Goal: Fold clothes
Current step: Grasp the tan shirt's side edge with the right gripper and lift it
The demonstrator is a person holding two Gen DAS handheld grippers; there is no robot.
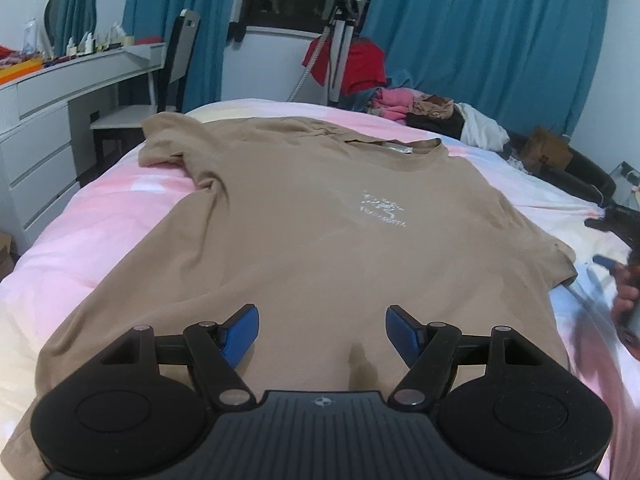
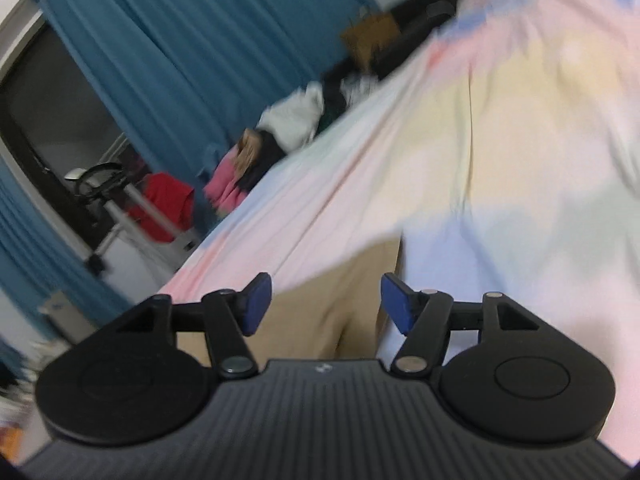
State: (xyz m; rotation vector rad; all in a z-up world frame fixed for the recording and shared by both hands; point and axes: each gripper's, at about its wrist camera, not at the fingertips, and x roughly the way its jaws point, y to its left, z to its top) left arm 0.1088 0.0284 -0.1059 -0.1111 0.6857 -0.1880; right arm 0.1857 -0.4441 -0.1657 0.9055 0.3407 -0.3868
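Lying flat and face up on the pastel bedspread (image 1: 100, 240), the tan T-shirt (image 1: 320, 220) was spread to its full outline, with no fold visible in it. Its long axis ran straight away from the left gripper (image 1: 320, 332): the hem was nearest that tool, the white chest print (image 1: 382, 210) farther on, and the collar (image 1: 396, 146) at the far end of the shirt. One sleeve (image 1: 168, 144) beyond the print, off to the left of the collar, was bunched and partly turned over.

The left gripper hovered low over the hem near the shirt's midline, its blue pads spread wide with nothing between them. The right gripper (image 2: 326, 304) also stood with its pads apart and empty; its blurred view showed only a strip of the tan T-shirt (image 2: 320, 304) beneath it and bedspread beyond, so it seemed to sit at the shirt's right edge. A hand (image 1: 626, 300) appeared at that same side in the left view.

Judging by this, any fold along the long axis would turn on side edges, with each gripper nearer its own side; the crumpled sleeve would likely need flattening.
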